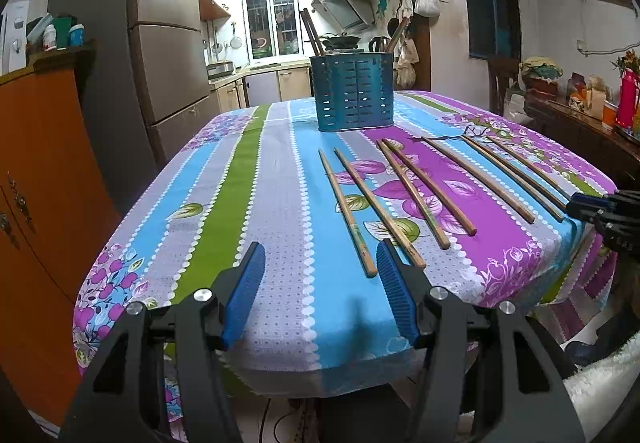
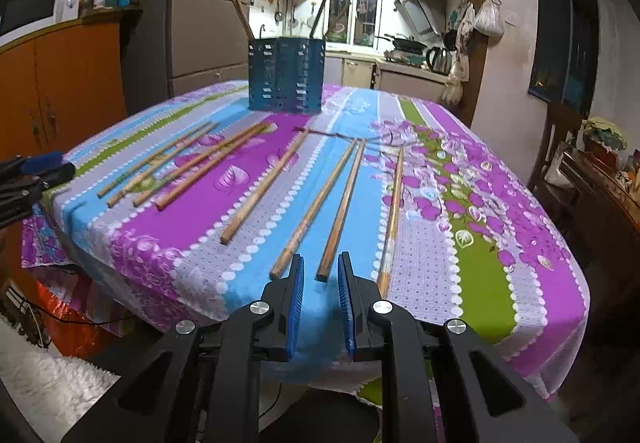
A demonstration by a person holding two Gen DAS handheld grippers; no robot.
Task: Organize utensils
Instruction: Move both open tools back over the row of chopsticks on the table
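A: Where were the chopsticks?

B: They lay loose on the bench (image 1: 276, 203), spread in a fan over its striped floral cloth, thin ends towards the blue slotted holder (image 1: 354, 93). From the right wrist view I counted eight, the leftmost four (image 2: 182, 163) close together, the rest more spread out.

A: And the holder?

B: It stood upright at the far side of the bench, beyond the sticks, with a few sticks already poking out of its top.

A: How did the left claw (image 1: 320, 267) stand?

B: Fairly wide, nothing between its blue pads, above the near edge. The thick end of one chopstick (image 1: 348, 213) lay just inside its right finger.

A: The right claw (image 2: 321, 275)?

B: Narrow, with a small gap and nothing gripped. The butt of one chopstick (image 2: 340, 219) lay just ahead of that gap, with neighbours either side.
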